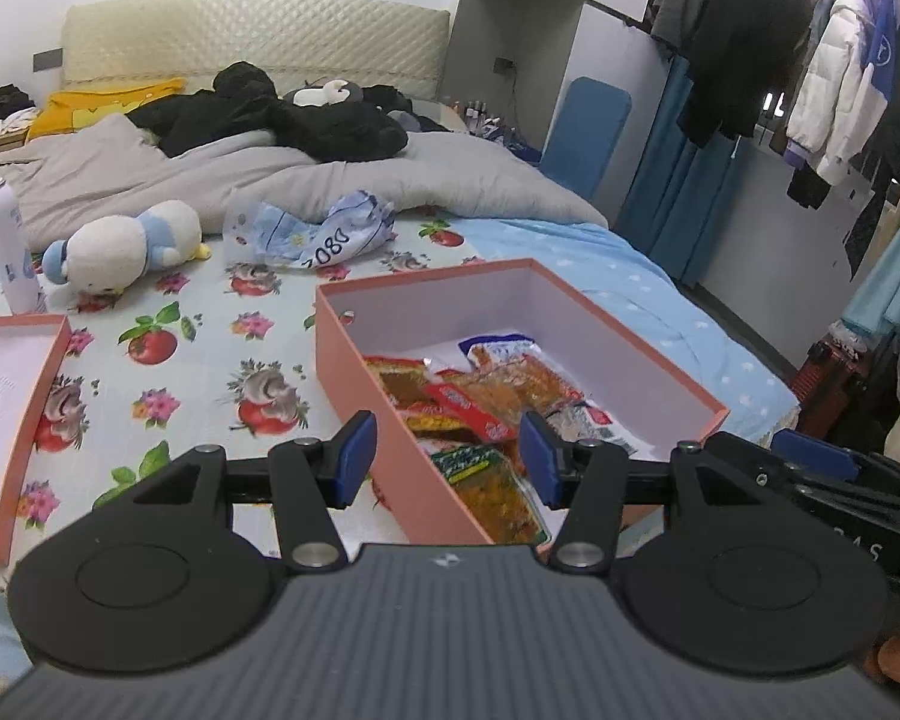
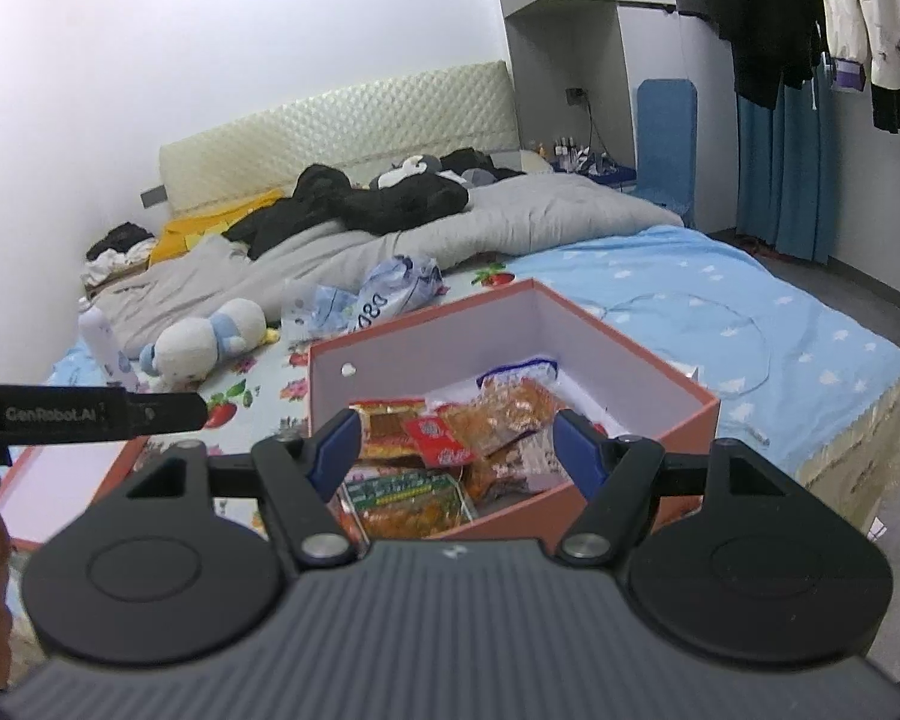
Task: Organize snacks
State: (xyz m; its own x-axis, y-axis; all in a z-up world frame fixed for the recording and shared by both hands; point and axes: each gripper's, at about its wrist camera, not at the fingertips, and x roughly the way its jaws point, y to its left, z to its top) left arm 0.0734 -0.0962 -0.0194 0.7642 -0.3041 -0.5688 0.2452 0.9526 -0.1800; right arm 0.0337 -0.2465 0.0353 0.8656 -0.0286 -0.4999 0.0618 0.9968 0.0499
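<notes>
**Cluttered bedroom, white walls**

Cream quilted headboard (image 1: 252, 36) against the wall; grey duvet (image 1: 342, 180) heaped over a floral sheet (image 1: 168, 324). Coats (image 1: 834, 84) hung at right above blue curtains (image 1: 684, 180). White cabinet (image 2: 570, 30) beside the bed.

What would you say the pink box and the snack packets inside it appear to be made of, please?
Pink box: probably cardboard, matte; thin rigid walls, crisp folded corners, plain white lining. Snack packets: likely thin plastic film, glossy; crinkled, catching glints, some clear enough to show the food.
</notes>
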